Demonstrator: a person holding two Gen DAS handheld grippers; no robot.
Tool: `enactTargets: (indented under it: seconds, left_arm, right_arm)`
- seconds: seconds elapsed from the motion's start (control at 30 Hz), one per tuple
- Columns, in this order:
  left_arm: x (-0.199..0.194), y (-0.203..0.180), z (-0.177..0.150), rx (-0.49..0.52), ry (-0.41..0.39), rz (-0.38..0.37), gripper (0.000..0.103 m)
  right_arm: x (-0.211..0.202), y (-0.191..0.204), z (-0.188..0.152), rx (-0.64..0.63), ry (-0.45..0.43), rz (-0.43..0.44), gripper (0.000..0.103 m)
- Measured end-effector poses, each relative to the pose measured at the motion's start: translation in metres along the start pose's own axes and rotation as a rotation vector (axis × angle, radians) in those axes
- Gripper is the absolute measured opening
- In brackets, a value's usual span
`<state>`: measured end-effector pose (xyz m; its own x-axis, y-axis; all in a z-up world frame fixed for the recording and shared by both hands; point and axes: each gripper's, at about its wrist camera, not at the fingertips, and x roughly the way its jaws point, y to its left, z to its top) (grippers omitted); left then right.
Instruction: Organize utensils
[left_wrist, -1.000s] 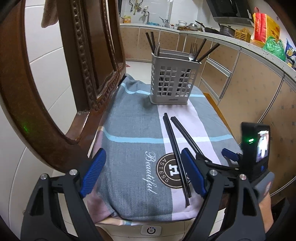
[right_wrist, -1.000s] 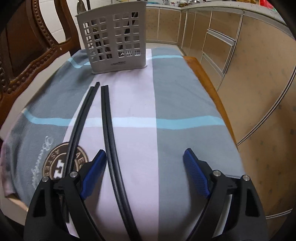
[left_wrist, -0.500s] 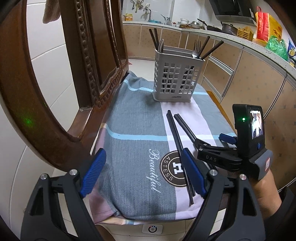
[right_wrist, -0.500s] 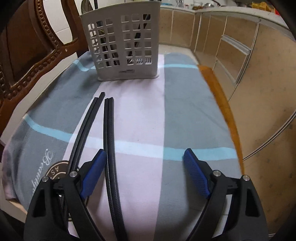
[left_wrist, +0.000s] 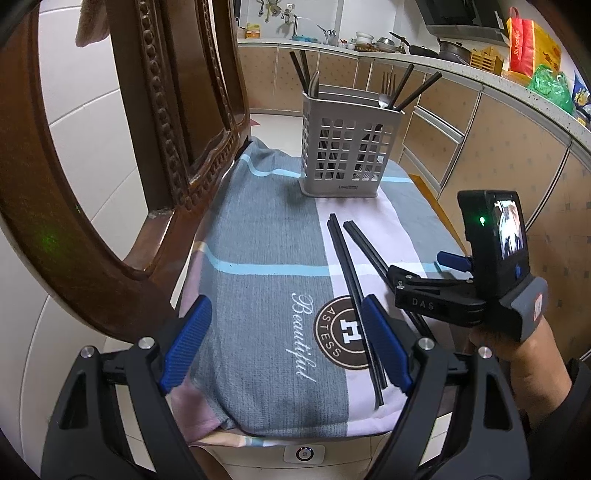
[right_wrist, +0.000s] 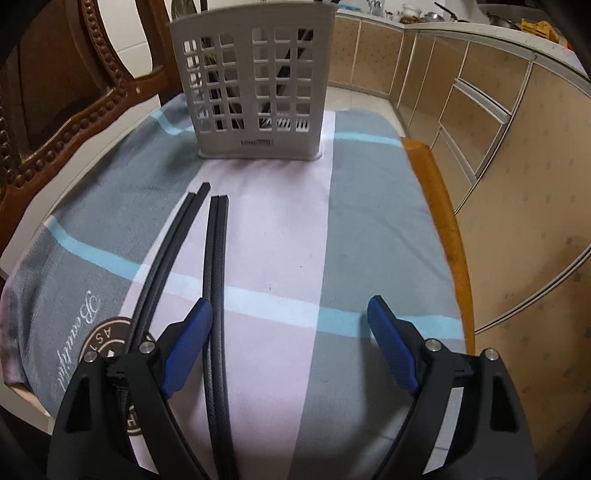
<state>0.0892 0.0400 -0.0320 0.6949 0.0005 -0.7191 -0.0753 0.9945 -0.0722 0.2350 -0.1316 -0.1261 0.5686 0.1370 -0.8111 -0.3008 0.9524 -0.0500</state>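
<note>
The right gripper (right_wrist: 290, 345) has its blue fingers (right_wrist: 391, 349) spread wide and holds nothing; one pair of black chopsticks (right_wrist: 216, 295) lies on the cloth between them, close to the left finger. A second pair of chopsticks (right_wrist: 162, 266) lies just beside, outside it. The left gripper (left_wrist: 286, 345) is also wide and empty, above the towel (left_wrist: 266, 295). Beyond the chopsticks stands the grey cutlery holder (left_wrist: 349, 147), upright on the towel, with forks and chopsticks inside. A carved wooden chair back (left_wrist: 177, 122) stands at the left.
</note>
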Motion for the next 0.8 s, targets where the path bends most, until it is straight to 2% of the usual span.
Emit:
enactTargets:
  seconds: [0.13, 0.23, 0.33, 0.43, 0.5, 0.67, 0.8]
  left_arm:
    - [0.002, -0.001, 0.000, 0.004, 0.003, 0.001, 0.083]
    - [0.003, -0.003, 0.000, 0.010, 0.007, 0.000, 0.083]
    - [0.004, -0.003, -0.001, 0.011, 0.007, 0.004, 0.083]
    - [0.004, -0.002, 0.000, 0.006, 0.009, 0.004, 0.083]
    - [0.005, -0.003, -0.001, 0.007, 0.010, 0.002, 0.083]
    - [0.007, -0.006, -0.002, 0.018, 0.013, 0.002, 0.083]
    - [0.008, -0.005, -0.001, 0.009, 0.017, 0.003, 0.083]
  right_arm:
    - [0.005, 0.007, 0.005, -0.060, 0.032, 0.030, 0.083]
    - [0.010, 0.016, 0.006, -0.122, 0.029, -0.025, 0.083]
    - [0.011, 0.012, 0.010, -0.109, 0.030, -0.020, 0.083]
    - [0.003, 0.005, 0.016, -0.069, -0.004, 0.013, 0.083]
    - [0.000, 0.000, 0.020, -0.052, -0.029, 0.003, 0.083]
    - [0.015, -0.003, 0.023, -0.067, 0.020, 0.009, 0.083]
    - [0.015, 0.000, 0.023, -0.087, 0.021, 0.003, 0.083]
